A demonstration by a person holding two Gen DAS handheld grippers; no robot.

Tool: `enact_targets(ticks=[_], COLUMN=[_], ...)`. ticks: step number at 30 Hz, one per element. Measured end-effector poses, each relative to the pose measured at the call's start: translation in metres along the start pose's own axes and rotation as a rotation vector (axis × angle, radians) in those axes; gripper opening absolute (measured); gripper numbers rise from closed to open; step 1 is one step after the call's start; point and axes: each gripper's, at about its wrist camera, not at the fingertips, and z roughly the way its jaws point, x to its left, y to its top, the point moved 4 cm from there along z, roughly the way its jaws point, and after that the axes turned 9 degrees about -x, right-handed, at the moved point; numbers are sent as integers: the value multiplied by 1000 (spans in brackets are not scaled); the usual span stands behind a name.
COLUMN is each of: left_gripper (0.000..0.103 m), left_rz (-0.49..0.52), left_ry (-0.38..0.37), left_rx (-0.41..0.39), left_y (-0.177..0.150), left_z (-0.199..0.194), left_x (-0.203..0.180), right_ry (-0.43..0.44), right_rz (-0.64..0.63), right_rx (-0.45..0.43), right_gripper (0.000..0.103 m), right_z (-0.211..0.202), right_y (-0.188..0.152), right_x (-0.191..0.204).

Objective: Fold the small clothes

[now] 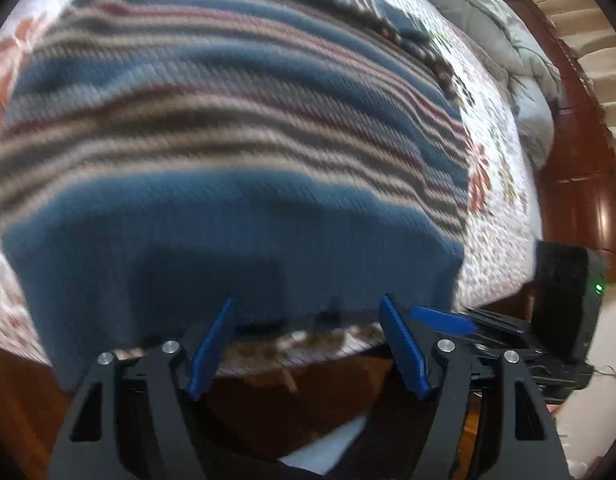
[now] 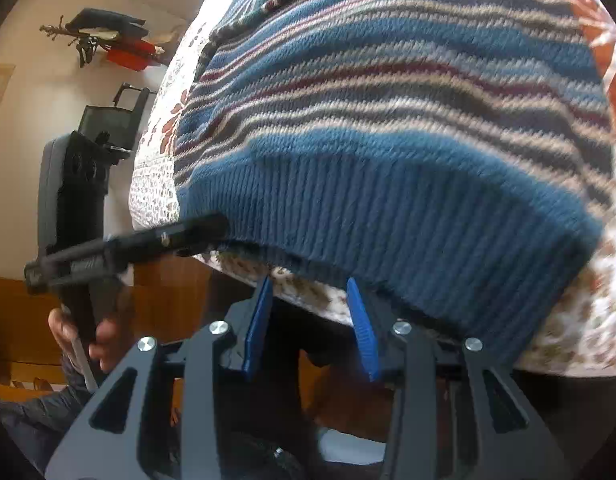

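Left tool [image 1: 308,320]: blue fingers [image 1: 209,350] spread apart and holding nothing, poised just short of the sweater's ribbed hem at the near edge of the bed; the view is blurred.

Sweater [image 1: 227,140]: a knitted garment in blue, grey, cream and dark red stripes, lying flat and unfolded on the bed's floral quilt [image 1: 504,208], its solid blue hem band draping over the near edge.

Right tool [image 2: 312,312]: jaws likewise apart and empty, tips close under the hem where it hangs past the mattress; seen from the left wrist, its blue finger shows just beside the sweater's right corner.

Far end of bed: a grey duvet [image 1: 520,80] bunched against the dark wooden bed frame [image 1: 580,184].

Stage: both tools appear lined up on the hem for a first grasp; no fold looks made yet.

Risk, left: a bite taken too deep could catch the quilt along with the knit and drag the bedding up.

Risk, right: the thick rib may slip from a shallow pinch, and an uneven lift between the two tools would probably skew the fold or let the overhanging hem slide off the bed.
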Motion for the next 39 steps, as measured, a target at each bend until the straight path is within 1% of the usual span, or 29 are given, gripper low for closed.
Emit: enact_targets(ticks=[2, 5, 6, 9, 11, 12, 15, 17, 18, 20, 21, 25, 26, 30, 31, 32, 33, 34, 36, 39], left_gripper=[74, 74, 74, 73, 73, 73, 73, 74, 74, 74, 74, 74, 74, 74, 74, 74, 74, 74, 74, 75], left_rz=[-23, -70, -78, -111, -121, -115, -79, -42, -23, -30, -41, -95, -95, -104, -106, -107, -110, -112, -112, -82], left_ry=[19, -13, -7, 8, 29, 49, 95, 132, 165, 183, 175, 141, 149, 142, 138, 135, 131, 130, 129, 140], left_rx=[19, 45, 42, 38, 32, 32, 31, 11, -6, -27, -28, -2, -1, -3, -4, -6, -8, -10, -19, -45], left_y=[-8, -14, -15, -13, -11, -11, -15, -17, -18, -20, -20, -22, -21, -20, -20, -20, -19, -19, -18, -16], left_z=[6, 14, 17, 22, 25, 27, 24, 16, 10, 4, 4, 17, 21, 21, 20, 19, 17, 15, 8, 0], left_x=[3, 6, 9, 19, 16, 13, 5, 2, 4, 10, 12, 22, 24, 28, 27, 27, 28, 28, 28, 23], right_ry=[-11, 14, 25, -15, -43, -54, -100, -109, -119, -113, -102, -92, -83, -18, -8, -5, -21, -26, -5, -22], right_rz=[43, 141, 168, 196, 214, 214, 192, 155, 142, 143, 158, 220, 241, 356, 369, 372, 355, 348, 351, 330], right_rx=[0, -13, -27, -69, -103, -108, -100, -85, -77, -67, -61, -59, -60, -106, -120, -134, -150, -162, -169, -167], right_gripper=[40, 40, 40, 40, 41, 43, 43, 47, 49, 49, 49, 49, 50, 50, 48, 40, 32, 12, 6, 5], right_z=[5, 7, 6, -2, -11, -11, -10, -10, -12, -10, -8, 5, 8, 6, 4, 3, 0, -1, -4, -11], right_y=[-3, -5, -5, -2, 4, 5, 6, 2, -4, -10, -14, -15, -14, -6, -3, -1, 2, 4, 5, 0], right_x=[-6, -21, -26, -35, -38, -39, -35, -26, -23, -22, -23, -32, -35, -47, -48, -47, -46, -44, -42, -37])
